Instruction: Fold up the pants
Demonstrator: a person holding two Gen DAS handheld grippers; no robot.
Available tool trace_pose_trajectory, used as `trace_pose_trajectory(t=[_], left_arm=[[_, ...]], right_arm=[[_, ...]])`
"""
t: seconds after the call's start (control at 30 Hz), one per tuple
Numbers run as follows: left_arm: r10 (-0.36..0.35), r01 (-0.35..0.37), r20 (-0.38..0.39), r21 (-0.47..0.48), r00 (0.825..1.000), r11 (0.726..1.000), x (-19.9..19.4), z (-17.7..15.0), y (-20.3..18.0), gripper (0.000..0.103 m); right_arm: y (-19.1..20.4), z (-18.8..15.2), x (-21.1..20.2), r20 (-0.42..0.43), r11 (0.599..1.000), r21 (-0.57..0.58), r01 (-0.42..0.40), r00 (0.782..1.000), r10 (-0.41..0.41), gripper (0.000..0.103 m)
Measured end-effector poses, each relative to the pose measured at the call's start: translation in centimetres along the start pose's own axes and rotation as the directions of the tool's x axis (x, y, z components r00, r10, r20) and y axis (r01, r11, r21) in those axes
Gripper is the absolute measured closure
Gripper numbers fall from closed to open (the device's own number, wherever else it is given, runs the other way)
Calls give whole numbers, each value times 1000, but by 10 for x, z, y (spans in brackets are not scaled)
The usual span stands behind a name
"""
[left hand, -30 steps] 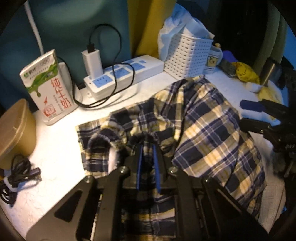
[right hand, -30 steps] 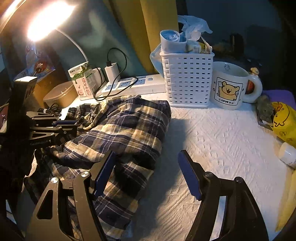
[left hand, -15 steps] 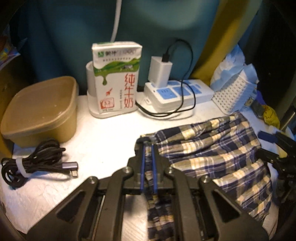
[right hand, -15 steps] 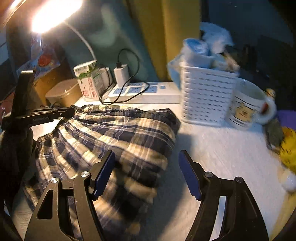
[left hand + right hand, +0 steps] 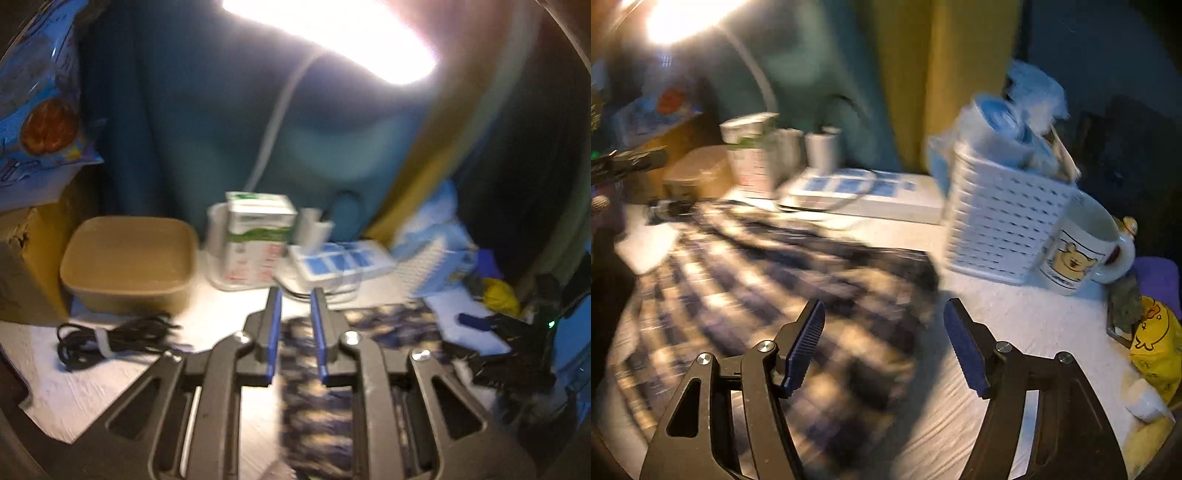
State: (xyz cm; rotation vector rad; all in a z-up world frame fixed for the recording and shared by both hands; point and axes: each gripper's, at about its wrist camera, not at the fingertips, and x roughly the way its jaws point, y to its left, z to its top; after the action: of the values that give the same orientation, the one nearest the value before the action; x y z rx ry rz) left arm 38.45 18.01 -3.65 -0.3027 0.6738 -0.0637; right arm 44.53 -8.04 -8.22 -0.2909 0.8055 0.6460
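The left gripper (image 5: 297, 306) is parting its jaws, and the blue pads (image 5: 274, 328) are standing clear of the cloth, with a blurred strip of the plaid pants (image 5: 314, 398) showing beneath the gap between them. The right gripper (image 5: 882, 332) is hovering with its jaws spread wide and nothing pinched, above the near edge of the pants (image 5: 757, 288), which are lying spread on the white table (image 5: 1015, 325). Beyond the pants a coiled black cable (image 5: 107, 339) is lying beside a tan container (image 5: 129, 258). Farther back a milk carton (image 5: 258, 236), a power strip (image 5: 871, 195), a white basket (image 5: 1004, 221) and a bear mug (image 5: 1078, 251) are standing along the wall under a glaring lamp (image 5: 332, 33).
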Motion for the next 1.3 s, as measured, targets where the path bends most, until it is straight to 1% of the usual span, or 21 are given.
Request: trace_pose_trajectory(t=[0.03, 0.07, 0.1, 0.17, 0.2, 0.3, 0.4, 0.43, 0.47, 0.53, 0.63, 0.73, 0.77, 0.8, 0.87, 0.93, 0.97, 1.03, 1.1, 1.2, 1.3], left_arm=[[-24, 25, -25, 20, 999, 999, 0, -3, -8, 86], [-61, 65, -75, 52, 995, 997, 2, -15, -22, 86], [-80, 88, -110, 68, 991, 994, 7, -23, -30, 86], [-96, 115, -190, 94, 977, 989, 19, -46, -46, 86], [-80, 107, -226, 111, 971, 988, 28, -59, -53, 86], [13, 24, -283, 126, 959, 992, 49, -88, -55, 86], [17, 13, -323, 91, 946, 996, 59, -104, -45, 86], [14, 16, -330, 88, 944, 996, 62, -107, -42, 86], [3, 26, -321, 88, 947, 996, 63, -110, -39, 86], [-8, 35, -318, 79, 948, 996, 67, -113, -36, 86], [9, 17, -323, 78, 946, 997, 66, -112, -35, 86], [46, -16, -280, 108, 959, 994, 41, -107, -43, 86], [71, -38, -255, 130, 964, 991, 31, -104, -47, 86], [76, -44, -231, 143, 970, 989, 20, -102, -50, 86], [53, -21, -195, 165, 979, 986, -1, -100, -60, 86], [37, -3, -180, 184, 983, 983, -14, -103, -71, 86], [14, 21, -186, 181, 982, 983, -19, -107, -76, 86], [-31, 69, -222, 167, 975, 983, -18, -117, -84, 86], [-28, 74, -263, 164, 964, 984, -8, -132, -90, 86], [-24, 73, -323, 141, 946, 987, 3, -153, -91, 86], [-10, 67, -344, 153, 939, 986, 4, -167, -93, 86]], right_arm=[[10, -3, -5, -2, 999, -17, -27, 1000, 27, 32], [21, -8, -8, -10, 998, -37, -56, 998, 55, 32], [35, -15, -10, -26, 994, -68, -90, 996, 88, 32], [57, -28, -7, -56, 986, -125, -114, 993, 108, 32], [66, -36, -3, -81, 983, -152, -106, 992, 94, 32], [74, -56, 12, -144, 981, -178, -73, 988, 47, 32], [69, -69, 11, -154, 982, -182, -52, 988, 24, 32], [67, -72, 8, -152, 983, -175, -53, 988, 26, 32], [64, -75, 6, -152, 984, -168, -54, 988, 28, 32], [62, -80, 3, -151, 985, -163, -50, 988, 25, 32], [54, -91, -7, -157, 985, -166, -40, 988, 13, 32], [46, -100, -20, -170, 987, -159, -29, 985, 2, 32], [42, -103, -25, -176, 988, -153, -23, 984, -5, 32], [39, -106, -29, -181, 989, -145, -9, 983, -17, 32], [36, -109, -41, -176, 991, -130, 14, 984, -37, 32], [37, -109, -54, -144, 994, -108, 0, 990, -16, 32], [39, -108, -61, -120, 996, -91, -7, 993, -4, 32], [50, -104, -67, -75, 998, -52, -26, 997, 22, 32], [66, -102, -66, -47, 998, -46, -52, 998, 50, 32], [85, -103, -53, -70, 996, -48, -81, 995, 77, 32], [102, -115, -41, -122, 993, -89, -77, 990, 66, 32]])
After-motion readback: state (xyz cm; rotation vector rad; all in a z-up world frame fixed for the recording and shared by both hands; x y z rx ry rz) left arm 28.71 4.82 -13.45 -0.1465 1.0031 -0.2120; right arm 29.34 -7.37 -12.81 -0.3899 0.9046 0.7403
